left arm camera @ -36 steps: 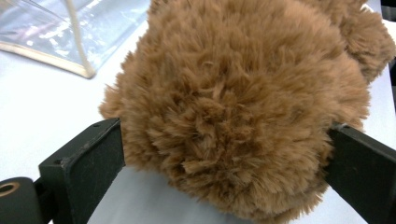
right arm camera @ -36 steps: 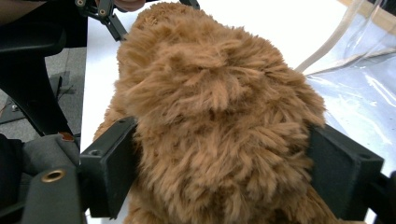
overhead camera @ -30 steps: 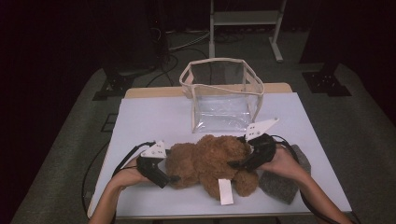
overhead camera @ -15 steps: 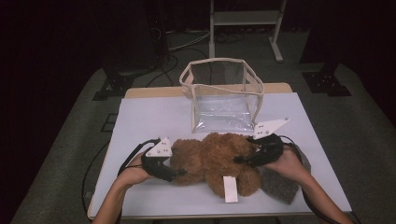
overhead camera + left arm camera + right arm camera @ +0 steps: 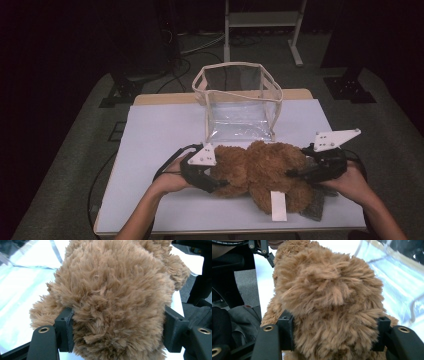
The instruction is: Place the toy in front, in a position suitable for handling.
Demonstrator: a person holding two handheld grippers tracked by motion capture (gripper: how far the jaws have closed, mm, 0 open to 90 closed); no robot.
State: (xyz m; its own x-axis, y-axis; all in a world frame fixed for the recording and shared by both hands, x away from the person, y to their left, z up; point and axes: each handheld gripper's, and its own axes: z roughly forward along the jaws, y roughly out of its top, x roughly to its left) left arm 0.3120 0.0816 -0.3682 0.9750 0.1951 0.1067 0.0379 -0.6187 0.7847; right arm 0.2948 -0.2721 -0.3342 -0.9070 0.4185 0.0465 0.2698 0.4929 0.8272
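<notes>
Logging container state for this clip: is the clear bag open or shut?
Open. The bag stands upright behind the teddy, its rim spread wide, nothing visible inside.

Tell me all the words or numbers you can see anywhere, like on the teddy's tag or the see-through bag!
No words or numbers can be read in these pictures.
White tag on the brown teddy bear: looks blank from above; any print is too small to tell.
Clear bag: no label or writing seen.
Grey plates on the left gripper and right gripper: plain, no marks.
</notes>
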